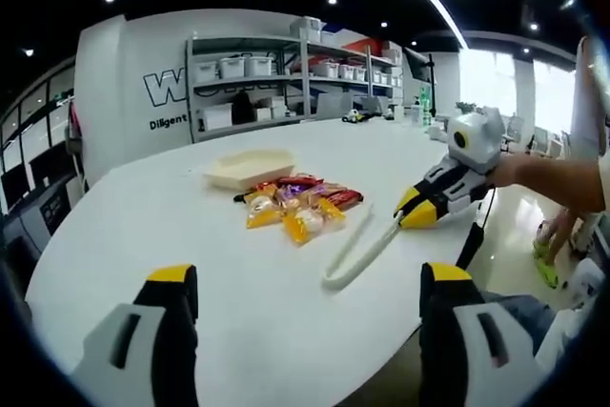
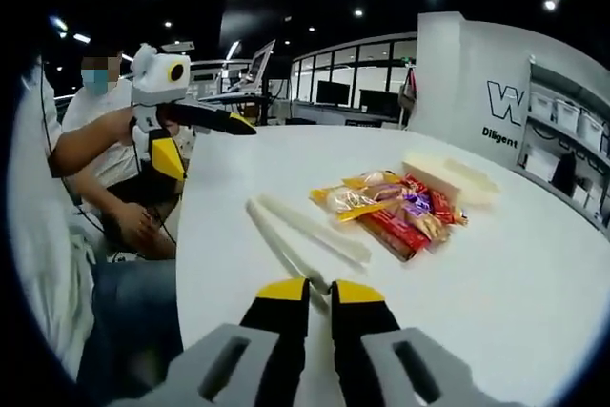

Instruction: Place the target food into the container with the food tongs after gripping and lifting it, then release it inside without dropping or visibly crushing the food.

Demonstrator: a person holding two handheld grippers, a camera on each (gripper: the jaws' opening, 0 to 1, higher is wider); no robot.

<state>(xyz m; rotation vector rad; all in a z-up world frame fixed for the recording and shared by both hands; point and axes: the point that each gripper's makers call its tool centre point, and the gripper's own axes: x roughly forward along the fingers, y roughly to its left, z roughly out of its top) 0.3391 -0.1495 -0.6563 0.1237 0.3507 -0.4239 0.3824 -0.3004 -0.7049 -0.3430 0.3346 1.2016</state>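
Right gripper [image 2: 319, 295] jaws pinch the tongs [image 2: 303, 233].

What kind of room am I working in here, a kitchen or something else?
Not a kitchen; more likely an office or lab workspace. A large white table stands before metal shelving with storage bins, a wall bears printed lettering, and desks with monitors sit behind glass partitions under recessed ceiling lights.

worktop [image 1: 191, 226]: white
tongs [image 1: 357, 253]: cream
container [image 1: 250, 168]: pale cream
food packets [image 1: 297, 205]: red, orange, yellow, purple
claw tips [image 2: 319, 291]: yellow
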